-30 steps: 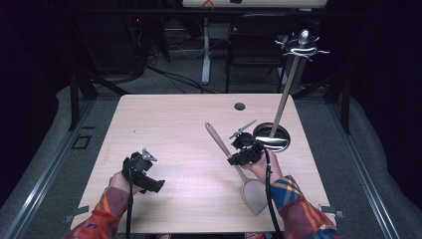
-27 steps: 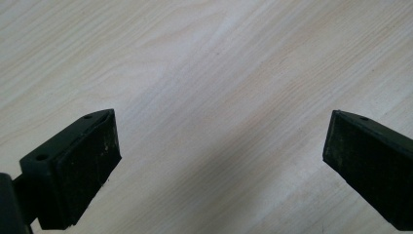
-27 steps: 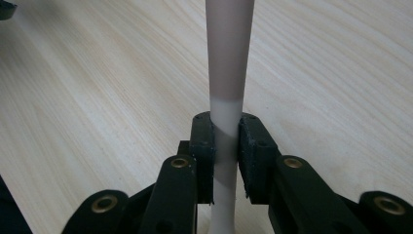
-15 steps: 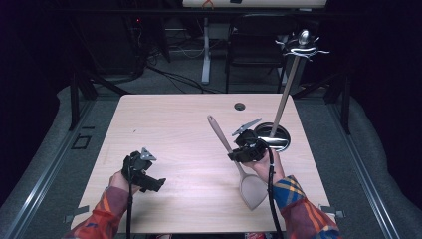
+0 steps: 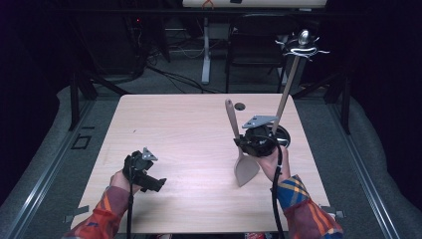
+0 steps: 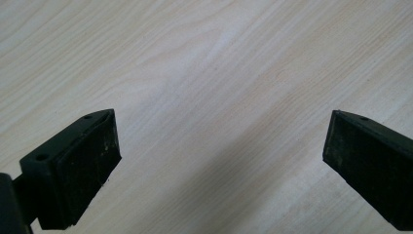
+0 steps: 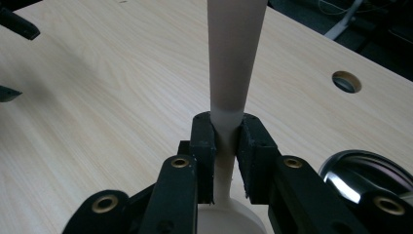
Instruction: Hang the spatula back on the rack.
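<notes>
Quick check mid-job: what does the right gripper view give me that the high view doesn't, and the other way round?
The right gripper view alone shows the grip up close: the jaws of the right gripper pinch the narrow neck of the beige spatula, just above its blade.

The high view alone shows the left gripper resting low over the table, apart from everything, and the tall metal stand with its hooks at the top.

Both show the spatula clamped, the stand's shiny round base and the table's small hole.
</notes>
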`<control>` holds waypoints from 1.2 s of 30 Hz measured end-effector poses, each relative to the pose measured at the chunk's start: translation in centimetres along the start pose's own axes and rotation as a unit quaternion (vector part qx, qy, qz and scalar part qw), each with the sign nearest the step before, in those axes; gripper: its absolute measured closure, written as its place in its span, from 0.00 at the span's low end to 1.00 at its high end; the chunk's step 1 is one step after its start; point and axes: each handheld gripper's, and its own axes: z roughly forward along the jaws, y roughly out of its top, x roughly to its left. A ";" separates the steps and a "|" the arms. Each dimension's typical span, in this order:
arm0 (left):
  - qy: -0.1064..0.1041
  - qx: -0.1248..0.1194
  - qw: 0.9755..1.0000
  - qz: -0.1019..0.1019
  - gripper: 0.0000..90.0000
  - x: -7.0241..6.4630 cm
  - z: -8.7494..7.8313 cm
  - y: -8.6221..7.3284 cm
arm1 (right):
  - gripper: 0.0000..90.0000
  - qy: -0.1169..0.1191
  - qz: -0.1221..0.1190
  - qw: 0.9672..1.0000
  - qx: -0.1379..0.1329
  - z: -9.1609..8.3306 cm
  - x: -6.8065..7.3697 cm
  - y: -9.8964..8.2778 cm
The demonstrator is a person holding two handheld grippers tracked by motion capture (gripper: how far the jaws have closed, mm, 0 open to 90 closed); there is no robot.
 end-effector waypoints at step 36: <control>0.007 0.008 1.000 -0.001 0.00 0.0 0.3 0.0 | 0.86 -0.159 0.119 0.979 -0.045 -5.9 -7.2 -0.7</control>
